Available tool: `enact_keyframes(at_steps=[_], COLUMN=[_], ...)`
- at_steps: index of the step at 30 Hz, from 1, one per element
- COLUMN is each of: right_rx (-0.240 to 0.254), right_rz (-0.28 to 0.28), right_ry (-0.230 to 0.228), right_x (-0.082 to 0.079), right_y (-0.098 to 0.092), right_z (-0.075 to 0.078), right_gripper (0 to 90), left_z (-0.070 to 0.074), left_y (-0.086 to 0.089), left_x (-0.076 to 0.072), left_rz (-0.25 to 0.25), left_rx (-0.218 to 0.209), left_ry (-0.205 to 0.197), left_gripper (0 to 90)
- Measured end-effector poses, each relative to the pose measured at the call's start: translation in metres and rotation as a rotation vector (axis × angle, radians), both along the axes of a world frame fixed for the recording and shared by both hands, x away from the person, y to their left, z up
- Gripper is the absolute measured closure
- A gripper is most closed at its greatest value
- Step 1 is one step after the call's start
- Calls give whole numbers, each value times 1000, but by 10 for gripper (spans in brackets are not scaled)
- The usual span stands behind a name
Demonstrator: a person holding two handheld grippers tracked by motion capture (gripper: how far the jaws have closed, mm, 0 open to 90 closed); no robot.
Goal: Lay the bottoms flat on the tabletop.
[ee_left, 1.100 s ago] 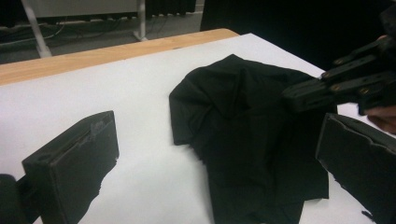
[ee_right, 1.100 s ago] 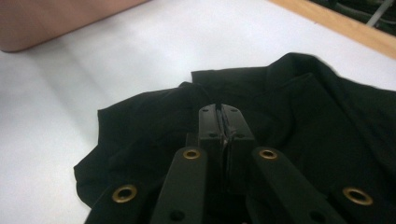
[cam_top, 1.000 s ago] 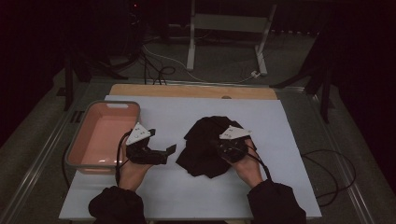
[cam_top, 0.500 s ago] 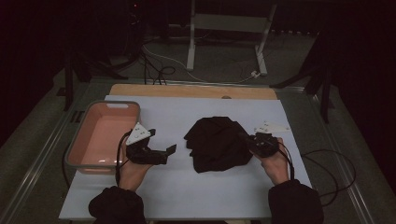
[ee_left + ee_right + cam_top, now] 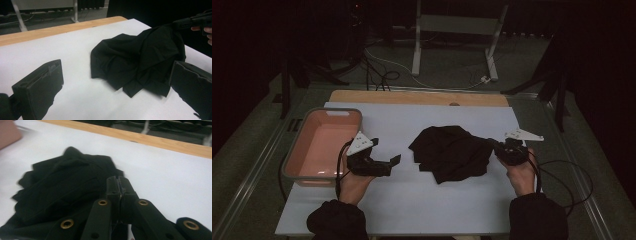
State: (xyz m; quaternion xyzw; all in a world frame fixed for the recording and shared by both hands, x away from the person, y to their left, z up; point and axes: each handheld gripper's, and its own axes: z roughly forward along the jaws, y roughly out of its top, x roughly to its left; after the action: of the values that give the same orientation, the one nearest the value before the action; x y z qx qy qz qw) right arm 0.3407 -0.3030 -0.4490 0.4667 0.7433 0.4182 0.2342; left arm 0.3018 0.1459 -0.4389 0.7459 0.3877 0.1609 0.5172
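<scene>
The right gripper [image 5: 496, 148], jaws clamped on the black garment's [image 5: 451, 151] edge, has dragged it rightward across the table [image 5: 422, 200], apparently spreading it. The left gripper [image 5: 393, 161] waits, jaws apart. The right gripper view shows the jaws pressed together; the high view adds the pink bin [image 5: 294, 165].

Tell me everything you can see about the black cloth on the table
The black cloth is a soft, matte fabric, bunched in loose folds and creases near the middle of the white table. Its outline is irregular, with layered corners along the near edge. Its right side is drawn out toward the right gripper, whose jaws are shut on that edge. The left gripper stands open beside it, apart from it. The pink bin lies well to its left.
</scene>
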Motion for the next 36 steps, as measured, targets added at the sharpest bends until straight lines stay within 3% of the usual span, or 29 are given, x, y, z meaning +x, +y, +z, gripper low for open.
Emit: enact_keyframes(at_steps=[4,7,11,15,26,36], right_rx=[-7,-7,-8,-24,-29,-42], right_rz=[-53,-54,-50,-13,101,150], right_ry=[15,29,45,25,-2,21], right_x=[2,2,0,-8,-31,-38], right_y=[-8,-9,-4,7,39,56], right_z=[-4,-6,-6,-2,1,-10], right_gripper=[885,863,585,438,376,359], left_z=[0,0,0,0,1,2], left_y=[-1,-1,-1,-1,0,-1], left_x=[0,0,0,0,-1,-2], left_rz=[-3,-4,-2,-2,2,2], left_rx=[2,3,3,3,1,-1], left_ry=[-1,-1,-1,-2,-9,-10], left_gripper=[0,0,0,0,0,0])
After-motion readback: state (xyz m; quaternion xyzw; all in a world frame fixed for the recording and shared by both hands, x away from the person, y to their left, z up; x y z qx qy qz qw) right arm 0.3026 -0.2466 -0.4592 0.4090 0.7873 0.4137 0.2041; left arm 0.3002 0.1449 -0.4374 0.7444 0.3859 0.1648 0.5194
